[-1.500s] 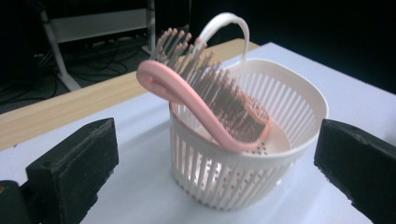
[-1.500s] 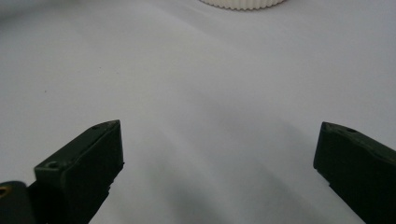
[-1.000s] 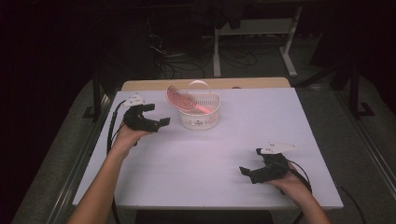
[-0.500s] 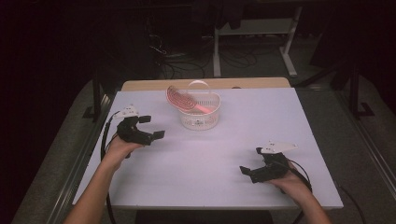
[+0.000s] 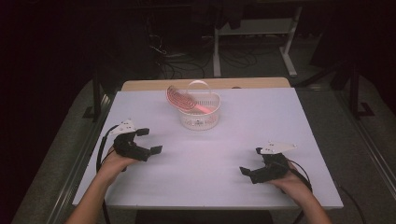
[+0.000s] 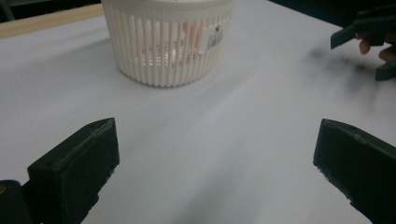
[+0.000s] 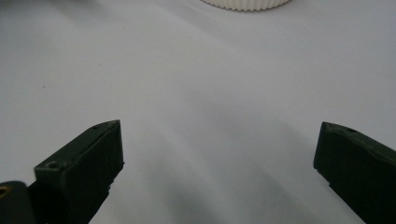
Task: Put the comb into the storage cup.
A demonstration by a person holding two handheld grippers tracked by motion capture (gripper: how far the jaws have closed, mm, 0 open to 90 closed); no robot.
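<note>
The white basket (image 5: 199,112) stands near the far edge of the bench (image 5: 233,154), about its middle, and a pink brush (image 5: 180,99) leans out of it over the rim on the left side. Both grippers are released and hold nothing: the left gripper (image 5: 147,141) near the left edge, the right gripper (image 5: 250,163) toward the near right corner, jaws wide apart.

I judge the risk is the brush: it sits high and tilted, so a push on the light basket could tip it or throw the brush out onto the bench.

Compared with one second ago, the left gripper has drawn back from the basket toward the near edge; the right gripper has barely moved.
</note>
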